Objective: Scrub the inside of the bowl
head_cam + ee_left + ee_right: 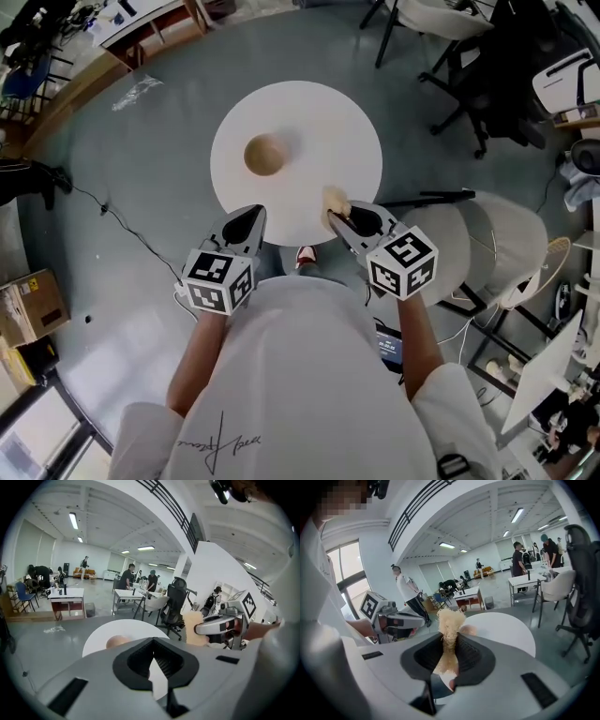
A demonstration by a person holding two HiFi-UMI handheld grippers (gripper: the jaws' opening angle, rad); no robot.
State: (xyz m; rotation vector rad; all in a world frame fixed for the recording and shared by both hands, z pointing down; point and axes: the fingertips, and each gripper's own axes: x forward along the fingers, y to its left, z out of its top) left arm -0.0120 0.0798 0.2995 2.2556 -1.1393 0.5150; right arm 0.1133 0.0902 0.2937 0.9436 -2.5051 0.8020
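Progress: scrubbing not begun | left hand-held gripper (249, 217) jaws together, empty, at near desk (347, 122) edge | bowl (265, 155) upright left of desk centre, apart from both grippers | right hand-held gripper (339, 218) clamped on fibre scrubber (336, 199) | white chairs (497, 234) at right, off the path

wooden bowl (265, 155) on round table (328, 122); right claw (349, 217) pinching scrubber (336, 199)

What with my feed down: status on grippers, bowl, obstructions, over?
Left gripper shut, empty. Right gripper shut on scrubber. Bowl upright on round table, apart from both. Nothing between.
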